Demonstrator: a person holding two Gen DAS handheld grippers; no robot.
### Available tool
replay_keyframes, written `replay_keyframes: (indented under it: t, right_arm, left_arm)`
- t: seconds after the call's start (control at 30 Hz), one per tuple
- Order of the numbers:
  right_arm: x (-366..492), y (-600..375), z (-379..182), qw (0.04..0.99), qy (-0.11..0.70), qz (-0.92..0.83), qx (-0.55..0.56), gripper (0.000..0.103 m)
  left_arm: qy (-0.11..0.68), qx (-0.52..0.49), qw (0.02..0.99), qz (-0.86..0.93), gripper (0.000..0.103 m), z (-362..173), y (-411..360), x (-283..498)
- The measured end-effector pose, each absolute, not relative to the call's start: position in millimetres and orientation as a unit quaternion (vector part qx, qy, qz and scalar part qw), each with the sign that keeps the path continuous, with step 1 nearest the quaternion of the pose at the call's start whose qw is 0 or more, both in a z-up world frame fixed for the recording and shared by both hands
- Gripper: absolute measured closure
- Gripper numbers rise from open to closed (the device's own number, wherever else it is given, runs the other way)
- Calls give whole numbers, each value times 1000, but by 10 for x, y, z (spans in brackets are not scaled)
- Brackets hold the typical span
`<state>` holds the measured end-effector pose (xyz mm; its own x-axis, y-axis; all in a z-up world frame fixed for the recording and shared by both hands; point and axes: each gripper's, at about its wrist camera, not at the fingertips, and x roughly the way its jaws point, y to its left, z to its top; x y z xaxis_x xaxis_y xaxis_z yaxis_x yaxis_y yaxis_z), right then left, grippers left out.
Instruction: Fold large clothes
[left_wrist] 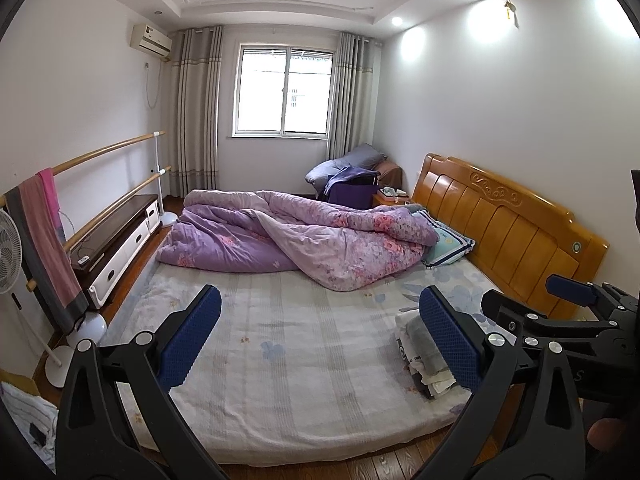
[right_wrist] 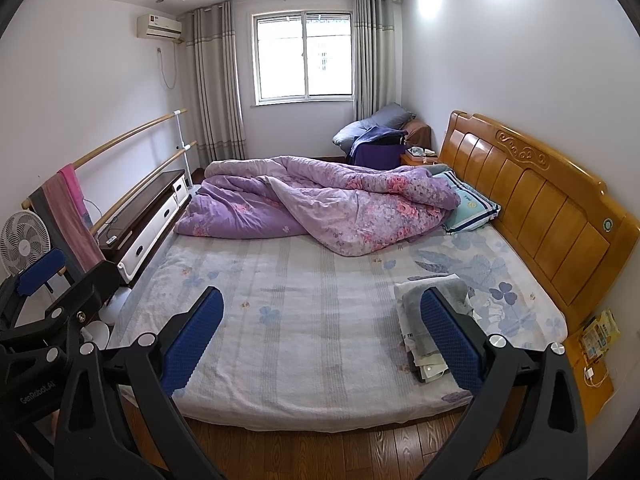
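Observation:
A stack of folded clothes [left_wrist: 420, 354] lies on the near right part of the bed [left_wrist: 280, 340]; it also shows in the right wrist view [right_wrist: 432, 332]. My left gripper [left_wrist: 320, 340] is open and empty, held above the bed's near edge. My right gripper [right_wrist: 322, 340] is open and empty, also above the near edge. The right gripper shows at the right of the left wrist view [left_wrist: 576, 304]; the left gripper shows at the left of the right wrist view [right_wrist: 44, 280]. A crumpled purple floral quilt [left_wrist: 304, 236] covers the far half of the bed.
A wooden headboard [left_wrist: 508, 224] runs along the right. A pillow [left_wrist: 448, 242] lies by it. A low cabinet [left_wrist: 116, 240], a wooden rail with hanging towels [left_wrist: 44, 236] and a fan [left_wrist: 8, 252] stand left. A nightstand [right_wrist: 592, 356] is at the right. Wooden floor [right_wrist: 320, 448] lies below.

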<state>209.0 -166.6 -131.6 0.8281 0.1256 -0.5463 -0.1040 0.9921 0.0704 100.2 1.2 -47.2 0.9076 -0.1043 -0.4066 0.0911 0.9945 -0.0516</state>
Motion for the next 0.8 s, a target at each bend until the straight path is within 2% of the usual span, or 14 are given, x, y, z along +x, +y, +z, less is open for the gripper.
replay_keyframes:
  t: [0.8]
  right_arm:
    - [2217,-1882,-1331,953,293,79,19,8]
  left_arm:
    - [220,-14,975,-35,4,-588,-159,1033]
